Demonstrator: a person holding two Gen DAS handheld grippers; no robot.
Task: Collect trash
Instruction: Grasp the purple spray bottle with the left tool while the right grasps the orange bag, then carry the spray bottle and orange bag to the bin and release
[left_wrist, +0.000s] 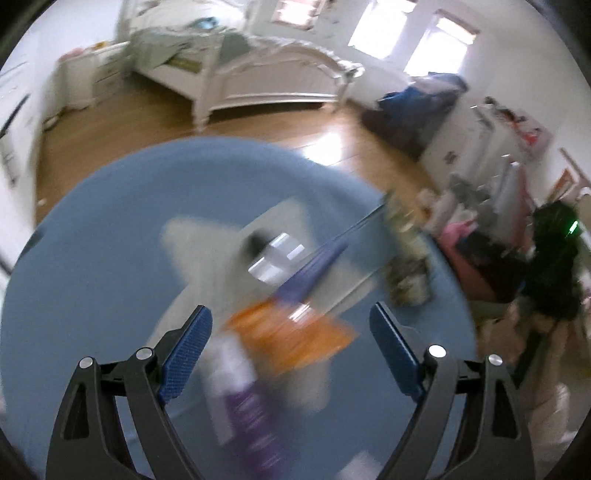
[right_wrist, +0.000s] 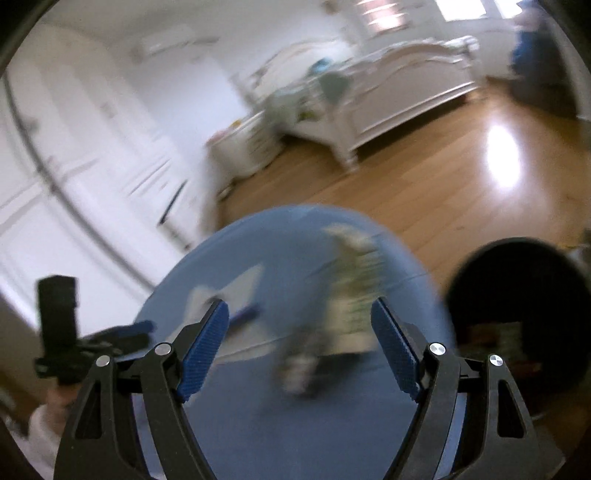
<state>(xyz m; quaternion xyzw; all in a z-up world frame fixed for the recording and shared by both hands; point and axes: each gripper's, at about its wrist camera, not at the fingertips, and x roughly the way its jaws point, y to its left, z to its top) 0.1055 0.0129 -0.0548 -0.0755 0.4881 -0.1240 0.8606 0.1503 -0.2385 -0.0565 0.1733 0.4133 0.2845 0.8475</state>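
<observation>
Both views are motion-blurred. In the left wrist view my left gripper (left_wrist: 290, 350) is open and empty above a round blue rug (left_wrist: 92, 266) with a pale star. On the rug lie an orange wrapper (left_wrist: 295, 336), a white-and-purple packet (left_wrist: 243, 391), a purple wrapper (left_wrist: 314, 271), a clear plastic piece (left_wrist: 277, 258) and a greenish crumpled wrapper (left_wrist: 406, 258). In the right wrist view my right gripper (right_wrist: 299, 347) is open and empty above the rug (right_wrist: 258, 406), with the greenish wrapper (right_wrist: 347, 302) between the fingers and a black bin (right_wrist: 517, 314) to the right.
A white bed (left_wrist: 266, 74) stands at the back on the wood floor (left_wrist: 129, 136). White cabinets (right_wrist: 74, 166) line the left wall. Toys and pink items (left_wrist: 465, 229) crowd the right side. The other handheld gripper (right_wrist: 66, 332) shows at left in the right wrist view.
</observation>
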